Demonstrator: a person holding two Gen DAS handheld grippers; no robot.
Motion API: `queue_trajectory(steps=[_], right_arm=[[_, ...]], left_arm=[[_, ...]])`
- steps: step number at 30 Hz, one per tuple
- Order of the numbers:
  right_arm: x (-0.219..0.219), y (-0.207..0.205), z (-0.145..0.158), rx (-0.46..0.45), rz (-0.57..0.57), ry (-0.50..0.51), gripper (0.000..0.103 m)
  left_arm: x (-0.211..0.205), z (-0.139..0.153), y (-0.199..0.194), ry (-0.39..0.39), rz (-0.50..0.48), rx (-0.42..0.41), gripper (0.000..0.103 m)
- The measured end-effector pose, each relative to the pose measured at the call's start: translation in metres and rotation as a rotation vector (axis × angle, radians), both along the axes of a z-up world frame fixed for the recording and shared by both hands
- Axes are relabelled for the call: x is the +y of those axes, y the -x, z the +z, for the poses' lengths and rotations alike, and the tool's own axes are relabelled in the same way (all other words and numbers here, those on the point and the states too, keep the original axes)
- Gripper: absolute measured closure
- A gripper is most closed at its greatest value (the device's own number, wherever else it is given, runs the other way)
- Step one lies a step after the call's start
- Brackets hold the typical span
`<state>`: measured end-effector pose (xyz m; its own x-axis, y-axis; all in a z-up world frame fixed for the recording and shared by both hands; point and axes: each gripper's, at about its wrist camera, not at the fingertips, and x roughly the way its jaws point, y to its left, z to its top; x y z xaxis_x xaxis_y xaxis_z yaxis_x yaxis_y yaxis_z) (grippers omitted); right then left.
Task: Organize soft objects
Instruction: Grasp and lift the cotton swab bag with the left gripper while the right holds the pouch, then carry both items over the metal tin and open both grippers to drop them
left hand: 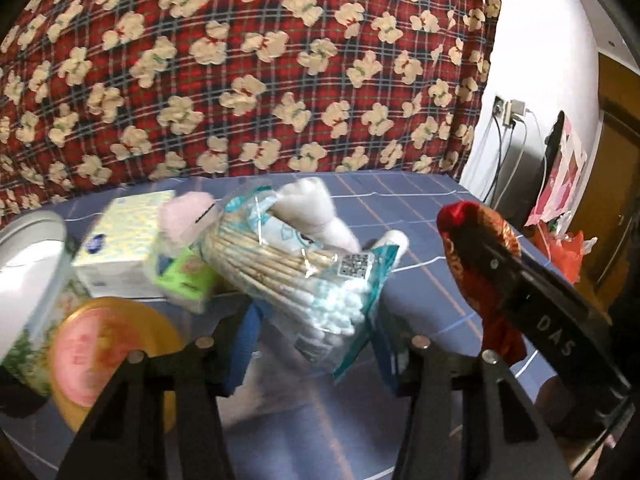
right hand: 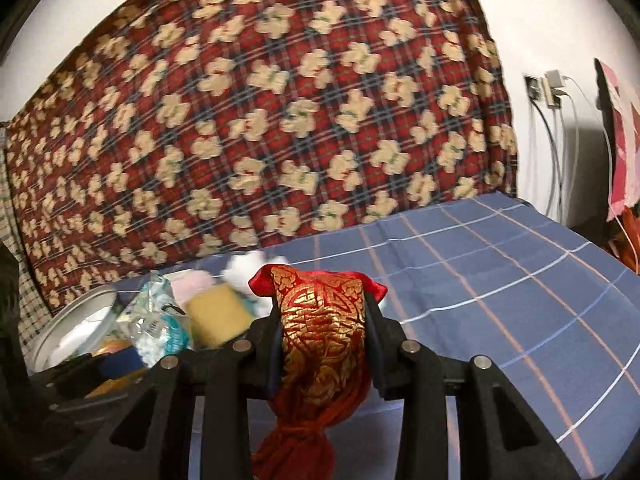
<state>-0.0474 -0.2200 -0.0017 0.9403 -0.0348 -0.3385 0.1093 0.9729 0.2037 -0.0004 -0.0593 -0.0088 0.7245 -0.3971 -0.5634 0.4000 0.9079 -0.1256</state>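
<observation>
My left gripper (left hand: 316, 320) is shut on a clear bag of cotton swabs (left hand: 304, 280) and holds it above the blue checked bedsheet (left hand: 420, 208). Behind the bag lie a white plush toy (left hand: 316, 208), a pink soft item (left hand: 188, 220), a pale yellow tissue pack (left hand: 124, 240) and a green pack (left hand: 188, 276). My right gripper (right hand: 322, 312) is shut on a red and gold brocade pouch (right hand: 320, 328); it also shows at the right of the left wrist view (left hand: 476, 256). The swab bag shows at the left of the right wrist view (right hand: 160, 320).
A red plaid quilt with cream bears (left hand: 248, 68) is piled behind the sheet. A white round tin (left hand: 28, 264) and a yellow-rimmed pink lid (left hand: 104, 344) sit at left. Wall socket with cables (left hand: 512, 116) and bags (left hand: 560, 240) are at right.
</observation>
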Motion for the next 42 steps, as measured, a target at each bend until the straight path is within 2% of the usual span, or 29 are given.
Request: queue_trajectory(steps=[3,9,13,17,22,26,28,32,34,38,42], right_arm=[[0.027,0.000,0.006,-0.008,0.040,0.018,0.065],[0.083,-0.004,0.021,-0.037,0.144,0.036,0.065],[0.126,-0.011,0.030,-0.063,0.232,0.041,0.065],[0.170,-0.021,0.036,-0.073,0.310,0.054,0.065],[0.225,-0.044,0.037,-0.055,0.404,0.032,0.065],[0.262,-0.068,0.034,-0.038,0.446,0.012,0.065],[0.282,-0.084,0.029,-0.015,0.467,-0.006,0.065],[0.313,-0.108,0.019,0.038,0.492,-0.005,0.065],[0.327,-0.118,0.015,0.056,0.499,0.006,0.065],[0.340,-0.129,0.007,0.091,0.531,0.016,0.065],[0.346,-0.134,-0.004,0.117,0.553,0.044,0.065]], left_arm=[[0.019,0.002,0.006,-0.018,0.021,-0.028,0.052],[0.073,0.015,0.014,0.005,0.089,-0.089,0.052],[0.116,0.021,0.014,0.000,0.176,-0.129,0.052],[0.163,0.023,0.009,0.010,0.274,-0.134,0.052],[0.217,0.020,0.003,0.000,0.415,-0.159,0.052],[0.257,0.011,-0.009,0.008,0.507,-0.133,0.052],[0.274,0.005,-0.016,-0.022,0.561,-0.124,0.052],[0.293,-0.003,-0.028,-0.058,0.608,-0.096,0.052],[0.307,-0.010,-0.034,-0.050,0.643,-0.069,0.052],[0.322,-0.023,-0.043,-0.046,0.673,-0.020,0.052],[0.322,-0.026,-0.046,-0.078,0.692,-0.031,0.052]])
